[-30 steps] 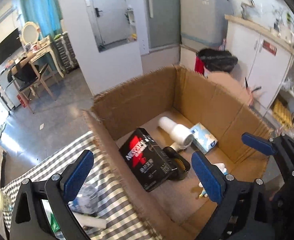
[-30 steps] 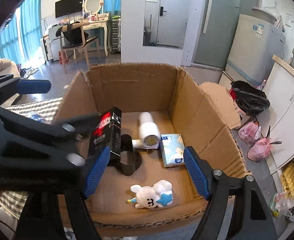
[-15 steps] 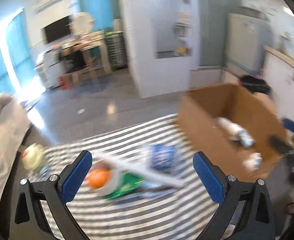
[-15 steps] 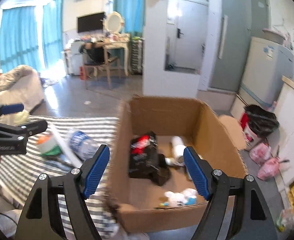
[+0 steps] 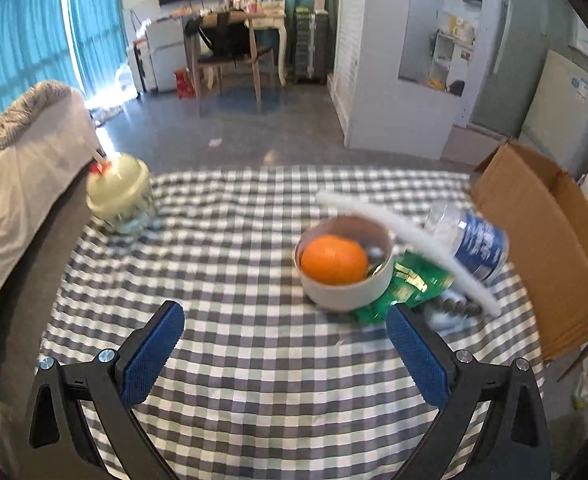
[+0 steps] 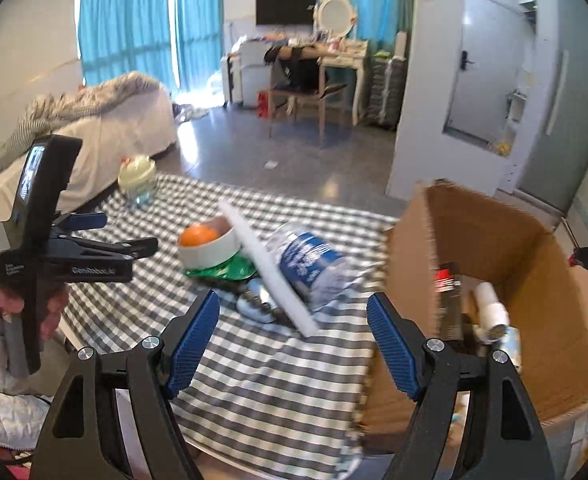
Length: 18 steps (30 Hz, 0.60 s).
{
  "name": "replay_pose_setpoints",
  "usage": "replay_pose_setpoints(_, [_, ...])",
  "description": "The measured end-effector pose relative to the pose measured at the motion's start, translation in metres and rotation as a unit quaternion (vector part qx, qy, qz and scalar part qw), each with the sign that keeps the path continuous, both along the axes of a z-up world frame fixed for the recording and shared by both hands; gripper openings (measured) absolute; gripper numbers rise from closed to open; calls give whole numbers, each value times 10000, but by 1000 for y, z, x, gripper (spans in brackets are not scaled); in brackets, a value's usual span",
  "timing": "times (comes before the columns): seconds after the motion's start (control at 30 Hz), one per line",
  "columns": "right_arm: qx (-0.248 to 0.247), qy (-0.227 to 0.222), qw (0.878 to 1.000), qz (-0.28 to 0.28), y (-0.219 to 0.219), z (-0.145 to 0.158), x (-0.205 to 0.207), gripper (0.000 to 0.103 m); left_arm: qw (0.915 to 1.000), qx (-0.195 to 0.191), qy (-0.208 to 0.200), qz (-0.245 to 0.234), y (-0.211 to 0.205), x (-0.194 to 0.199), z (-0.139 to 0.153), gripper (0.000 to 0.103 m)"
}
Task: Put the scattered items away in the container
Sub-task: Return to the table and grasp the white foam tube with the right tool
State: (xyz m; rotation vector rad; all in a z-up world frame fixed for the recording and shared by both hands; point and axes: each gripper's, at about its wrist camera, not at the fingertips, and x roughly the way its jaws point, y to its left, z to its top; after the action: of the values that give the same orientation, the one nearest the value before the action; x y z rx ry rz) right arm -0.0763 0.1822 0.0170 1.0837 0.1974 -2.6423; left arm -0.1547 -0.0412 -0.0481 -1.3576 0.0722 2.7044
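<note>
Both grippers' fingers [image 5: 150, 356] are spread and empty, the left gripper [image 5: 284, 354] facing the bowl [image 5: 344, 280] near the desk's [image 5: 222, 360] box-side edge, likely the next pick.

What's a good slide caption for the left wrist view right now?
Open left gripper hovers over the checked tablecloth, facing a bowl holding an orange, with a water bottle beside the cardboard box.

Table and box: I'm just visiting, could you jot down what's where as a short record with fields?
container: cardboard box at the table's right edge, some items inside
still on checked tablecloth: white bowl holding an orange, water bottle lying on its side, white stick across them, green packet beneath, lidded glass jar apart at far left
left gripper: open, empty
right gripper: open, empty
</note>
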Motion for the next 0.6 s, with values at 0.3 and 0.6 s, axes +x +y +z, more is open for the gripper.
replay_pose_setpoints(0.3, [140,-662,9975,193,-29,-48,-42,40,9953,12,-142,-955,9,-27,-15,103])
replay_pose_setpoints(0.6, [334,-1014,9943,3,-33,-84,-78,39,9793,-350,-264,-1979,48,-70,-14,103])
